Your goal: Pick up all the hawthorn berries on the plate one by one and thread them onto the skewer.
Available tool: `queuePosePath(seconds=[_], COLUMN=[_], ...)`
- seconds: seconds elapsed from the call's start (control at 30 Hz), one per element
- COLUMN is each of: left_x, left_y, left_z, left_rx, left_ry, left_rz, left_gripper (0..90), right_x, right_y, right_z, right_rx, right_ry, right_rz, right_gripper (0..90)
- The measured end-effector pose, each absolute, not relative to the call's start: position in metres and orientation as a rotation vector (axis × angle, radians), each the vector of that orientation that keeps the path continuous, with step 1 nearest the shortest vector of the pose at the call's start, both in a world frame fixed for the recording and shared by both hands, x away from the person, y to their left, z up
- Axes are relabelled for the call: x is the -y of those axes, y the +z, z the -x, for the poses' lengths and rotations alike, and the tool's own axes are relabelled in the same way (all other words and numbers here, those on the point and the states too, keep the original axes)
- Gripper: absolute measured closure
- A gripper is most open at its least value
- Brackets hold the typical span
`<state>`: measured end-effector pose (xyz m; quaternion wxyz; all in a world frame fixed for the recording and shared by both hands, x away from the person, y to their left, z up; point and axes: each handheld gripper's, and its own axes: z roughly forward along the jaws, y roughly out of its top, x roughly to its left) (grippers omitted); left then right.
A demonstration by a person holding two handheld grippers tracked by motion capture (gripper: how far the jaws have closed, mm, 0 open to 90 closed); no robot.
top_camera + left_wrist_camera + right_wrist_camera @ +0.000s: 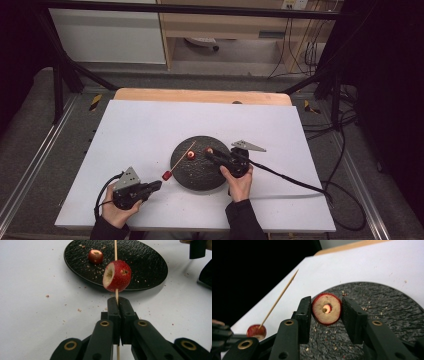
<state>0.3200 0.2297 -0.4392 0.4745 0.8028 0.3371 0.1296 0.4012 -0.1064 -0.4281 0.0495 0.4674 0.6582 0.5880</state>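
No legible writing on plate (200,175), fruit (326,308)

Plate (200,175) mid-table (140,130), one fruit (191,156) on it, skewered fruit (167,175) left of plate.

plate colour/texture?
Black, with a rough pebbled texture: the plate shows best in the left gripper view.

High cam looks down on tabletop (150,125); both tongs cams sit close behind jaws, sharing black plate (150,262).
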Motion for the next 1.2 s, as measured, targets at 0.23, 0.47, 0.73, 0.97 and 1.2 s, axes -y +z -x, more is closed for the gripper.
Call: queuePosePath(seconds=[0.23, 0.47, 0.73, 0.97, 1.2], left_x=[-0.227, -0.223, -0.213, -0.205, -0.197], left_y=[-0.438, -0.436, -0.433, -0.429, -0.425], left_z=[-0.318, -0.316, -0.314, -0.315, -0.318], left_rx=[-0.824, -0.821, -0.833, -0.831, -0.83], left_ry=[0.325, 0.335, 0.348, 0.364, 0.361], left_rz=[-1.945, -1.921, -1.894, -1.884, -1.864], left_gripper=[88.4, 88.4, 88.4, 88.4, 88.4], right_x=[0.108, 0.11, 0.113, 0.119, 0.124], right_y=[-0.426, -0.419, -0.41, -0.399, -0.391], right_z=[-0.397, -0.398, -0.401, -0.403, -0.407], right_rx=[-1.852, -1.74, -1.599, -1.505, -1.429], right_ry=[1.892, 1.977, 2.081, 2.145, 2.194], right_rz=[-1.425, -1.409, -1.383, -1.38, -1.387], right_gripper=[61.4, 61.4, 61.5, 61.5, 61.6])
